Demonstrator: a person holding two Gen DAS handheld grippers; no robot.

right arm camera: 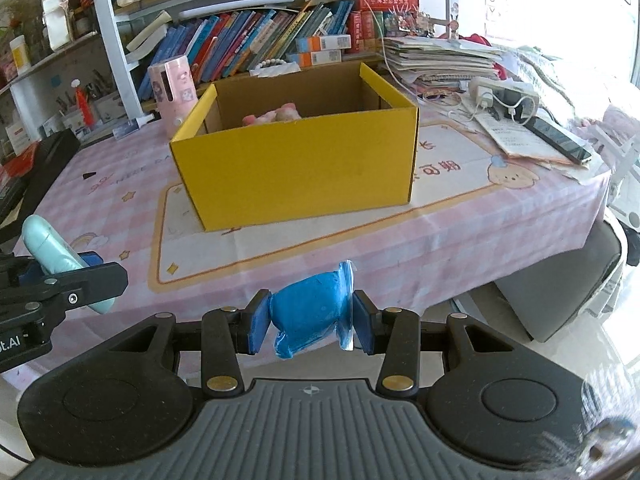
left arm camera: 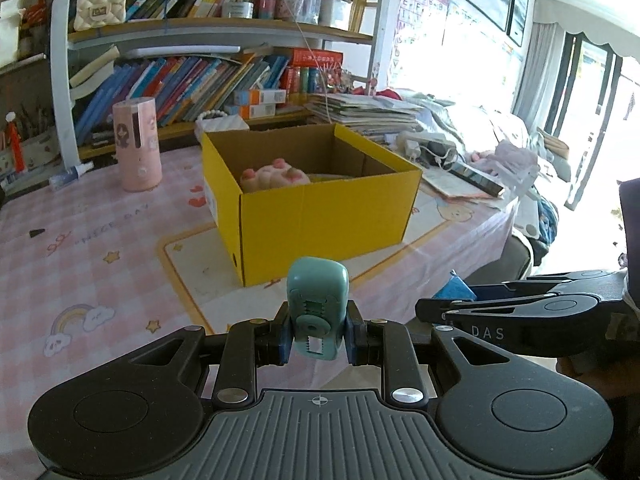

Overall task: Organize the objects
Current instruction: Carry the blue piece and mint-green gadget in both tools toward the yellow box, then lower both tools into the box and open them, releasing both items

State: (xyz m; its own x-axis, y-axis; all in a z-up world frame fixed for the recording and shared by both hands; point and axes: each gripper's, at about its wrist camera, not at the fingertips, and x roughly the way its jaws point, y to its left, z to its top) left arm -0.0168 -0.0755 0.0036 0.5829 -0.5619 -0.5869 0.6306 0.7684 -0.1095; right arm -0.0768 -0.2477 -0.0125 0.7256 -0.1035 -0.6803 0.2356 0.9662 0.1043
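so the yellow box (left arm camera: pixel 316 196) sits open on the pink checked tablecloth (left arm camera: pixel 100 248), with a pink paw-shaped toy (left arm camera: pixel 276 176) down inside it. left of the box stands a pink cylinder (left arm camera: pixel 137 144). in front of the box, the left gripper (left arm camera: pixel 318 338) is clamped on a teal gadget (left arm camera: pixel 318 300) that stands upright between its pads. further right, the right gripper (right arm camera: pixel 310 322) is squeezing a blue wrapped packet (right arm camera: pixel 312 312), off the table's near edge.
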